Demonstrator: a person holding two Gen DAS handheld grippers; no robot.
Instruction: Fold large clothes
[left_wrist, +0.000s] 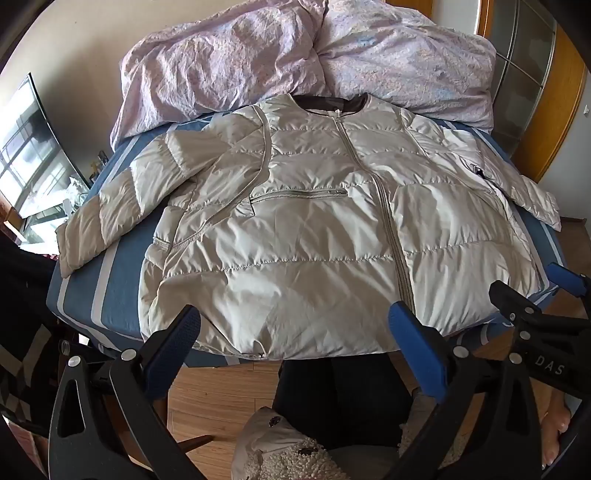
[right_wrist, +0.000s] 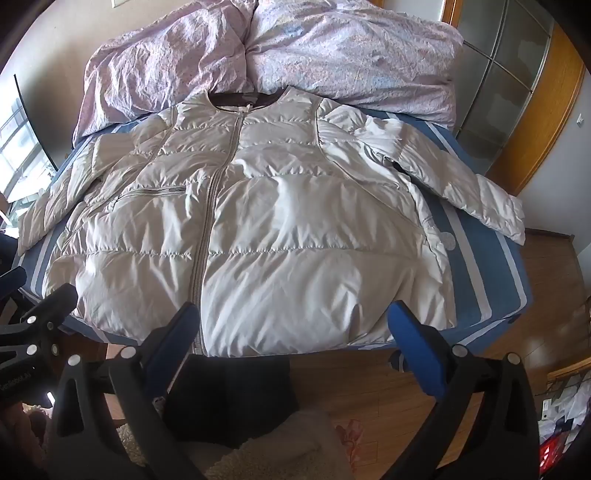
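Note:
A pale beige quilted jacket (left_wrist: 295, 221) lies flat and zipped on the bed, collar at the far side, hem at the near edge. One sleeve (left_wrist: 110, 210) reaches out to the left and the other sleeve (right_wrist: 461, 184) to the right. My left gripper (left_wrist: 293, 317) hovers open just above the hem, left of the zip, with nothing between its fingers. My right gripper (right_wrist: 293, 314) stands open over the hem right of the zip, also holding nothing. Each gripper shows at the edge of the other's view: the right gripper (left_wrist: 532, 284) and the left gripper (right_wrist: 37, 286).
The bed has a blue sheet with white stripes (left_wrist: 122, 266). A crumpled lilac duvet (left_wrist: 258, 62) is piled behind the collar. A screen (left_wrist: 33, 155) stands at the left, a wood-framed wardrobe (left_wrist: 528, 74) at the right. A person's dark-trousered legs (left_wrist: 332, 398) stand on the wood floor (left_wrist: 221, 398).

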